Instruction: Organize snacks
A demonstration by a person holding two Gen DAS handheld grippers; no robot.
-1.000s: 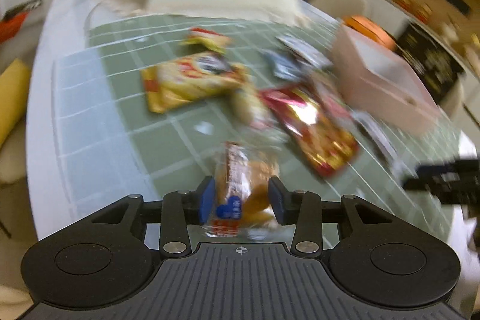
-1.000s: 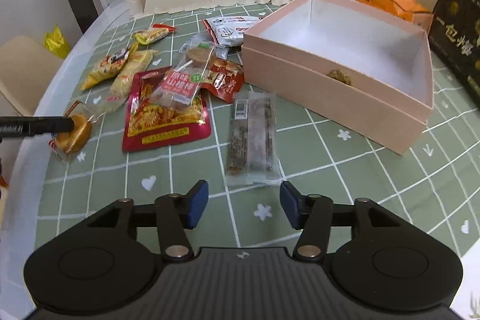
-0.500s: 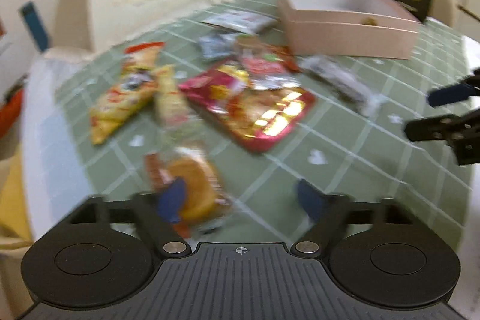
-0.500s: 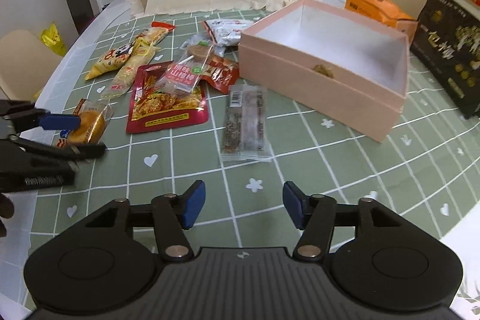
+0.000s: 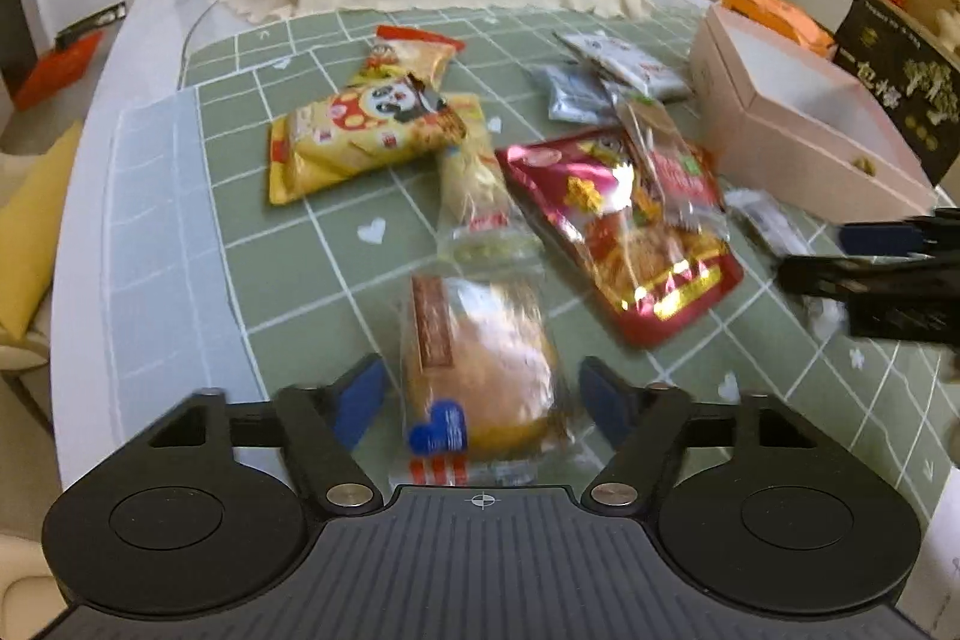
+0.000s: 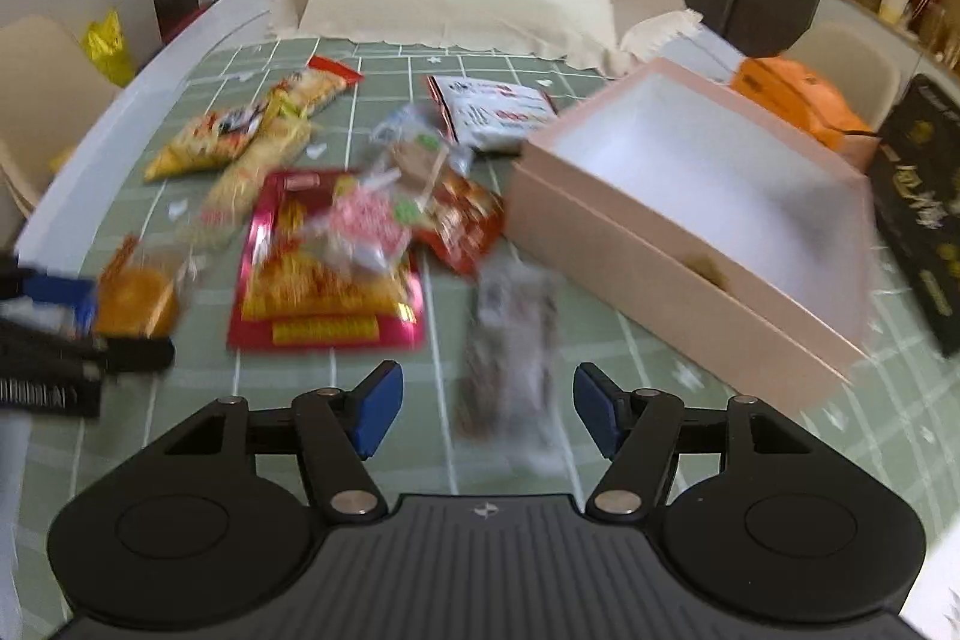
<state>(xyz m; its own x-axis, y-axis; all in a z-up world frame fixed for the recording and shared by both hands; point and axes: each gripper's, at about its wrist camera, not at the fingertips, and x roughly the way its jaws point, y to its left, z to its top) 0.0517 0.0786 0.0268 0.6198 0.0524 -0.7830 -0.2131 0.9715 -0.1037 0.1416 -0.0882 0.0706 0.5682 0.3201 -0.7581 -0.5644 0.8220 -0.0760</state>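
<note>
The left gripper is spread wide around a wrapped bun near the table's left edge, its pads clear of the wrapper; the right gripper is likewise released, a dark snack bar lying just ahead of its fingers. Beyond lie a red packet and yellow bags mid-table; the pink box sits open toward the right edge.

We see both fisheye views evenly bright, bowed at the edges. Glare flares on the red foil packet — motion blur smears the dark snack bar and the pink box.
</note>
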